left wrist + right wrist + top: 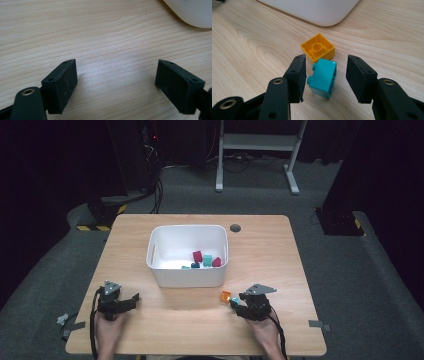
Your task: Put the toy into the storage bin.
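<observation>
Two unmarked bricks: turquoise brick (323, 78) between right gripper (325, 77) jaws, orange brick (318, 47) beyond

Wood table (280, 250): white bin (187, 275), orange block (225, 295) & teal block (234, 300) touching.

Black claw (325, 76), 2 screwed pads, grey plate
</observation>
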`<state>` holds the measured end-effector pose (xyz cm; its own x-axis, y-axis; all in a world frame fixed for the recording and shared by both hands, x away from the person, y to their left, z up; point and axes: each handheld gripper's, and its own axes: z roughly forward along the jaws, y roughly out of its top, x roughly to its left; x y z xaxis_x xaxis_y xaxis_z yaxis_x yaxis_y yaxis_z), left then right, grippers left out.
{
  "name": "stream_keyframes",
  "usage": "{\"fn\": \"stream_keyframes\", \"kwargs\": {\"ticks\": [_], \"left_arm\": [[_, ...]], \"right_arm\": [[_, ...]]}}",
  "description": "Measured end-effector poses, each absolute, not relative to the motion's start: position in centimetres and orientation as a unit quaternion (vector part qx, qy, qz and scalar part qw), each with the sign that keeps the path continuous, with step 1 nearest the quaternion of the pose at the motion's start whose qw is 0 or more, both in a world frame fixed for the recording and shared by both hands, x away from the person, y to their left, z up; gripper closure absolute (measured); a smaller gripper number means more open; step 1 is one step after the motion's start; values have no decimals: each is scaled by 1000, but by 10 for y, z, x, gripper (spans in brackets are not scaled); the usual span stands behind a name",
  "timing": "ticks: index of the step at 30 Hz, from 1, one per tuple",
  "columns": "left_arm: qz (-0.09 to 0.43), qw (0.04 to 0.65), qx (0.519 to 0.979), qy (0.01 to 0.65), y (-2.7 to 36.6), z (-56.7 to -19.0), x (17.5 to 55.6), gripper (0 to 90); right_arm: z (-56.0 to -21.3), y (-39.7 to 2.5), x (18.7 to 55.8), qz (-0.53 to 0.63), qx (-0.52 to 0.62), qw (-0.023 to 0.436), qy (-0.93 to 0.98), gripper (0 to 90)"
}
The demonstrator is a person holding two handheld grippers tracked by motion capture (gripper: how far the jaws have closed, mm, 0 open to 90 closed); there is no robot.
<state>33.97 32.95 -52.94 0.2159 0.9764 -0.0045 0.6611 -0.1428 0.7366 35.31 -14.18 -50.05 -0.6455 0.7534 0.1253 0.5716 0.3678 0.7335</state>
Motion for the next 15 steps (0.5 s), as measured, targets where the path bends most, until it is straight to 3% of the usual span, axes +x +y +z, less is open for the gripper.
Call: {"fn": "stream_keyframes", "kwargs": {"ticks": [15], "left_arm": [[250, 315, 713, 574, 329, -529, 340, 180]], "right_arm": [[-510, -143, 352, 373, 407, 121, 825, 673]]}}
